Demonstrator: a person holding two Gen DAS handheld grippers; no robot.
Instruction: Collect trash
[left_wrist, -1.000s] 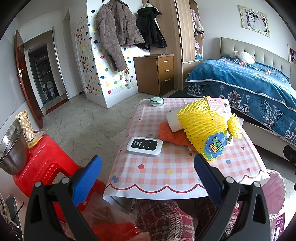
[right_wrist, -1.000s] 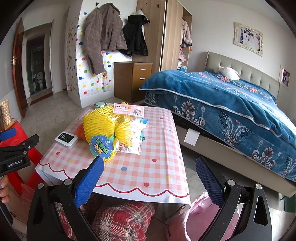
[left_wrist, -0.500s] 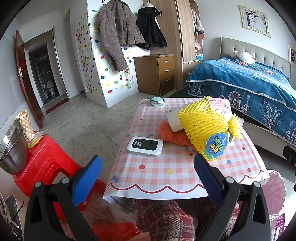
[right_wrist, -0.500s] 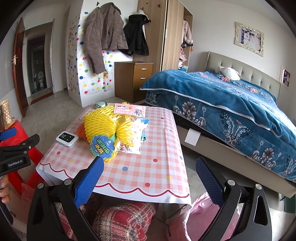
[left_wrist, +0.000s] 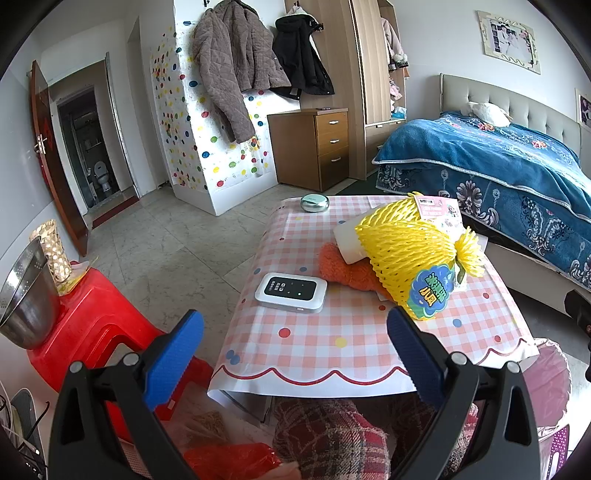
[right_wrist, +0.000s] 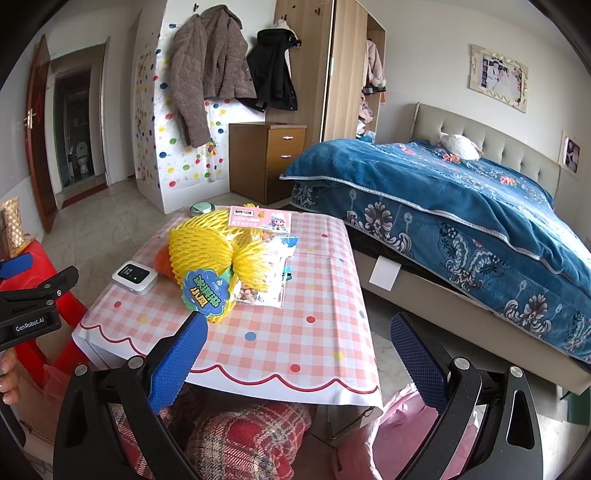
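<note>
Both grippers hang at the near edge of a low bench covered in a pink-and-white checked cloth with coloured dots (left_wrist: 343, 332) (right_wrist: 314, 332), each with its blue-padded jaws spread wide and holding nothing: the left gripper (left_wrist: 295, 354) faces the bench's near left part, the right gripper (right_wrist: 299, 354) its near right corner. On the bench lies a yellow foam fruit net with a round blue-and-green label (left_wrist: 402, 251) (right_wrist: 203, 251), and it rests over an orange fuzzy cloth-like item (left_wrist: 343, 269) (right_wrist: 162, 260) and a white cylinder that may be a cup or a roll (left_wrist: 347, 240); the view does not settle which. Just right of the net, partly under it, sits a clear plastic packet with a pink printed header card (right_wrist: 266, 254) (left_wrist: 437, 210). To the left of the net, apart from it, lies a flat white device with a dark screen (left_wrist: 291, 291) (right_wrist: 135, 277), and at the far edge stands a small round pale-green case (left_wrist: 314, 202) (right_wrist: 201, 208). Left of the bench a red plastic stool (left_wrist: 92, 325) carries a steel bowl (left_wrist: 26, 302). Under the bench's near right corner a pink plastic bag (right_wrist: 399, 428) (left_wrist: 546, 380) sits on the floor. A bed with a blue floral blanket (right_wrist: 461, 199) (left_wrist: 498, 158) stands to the right.
</note>
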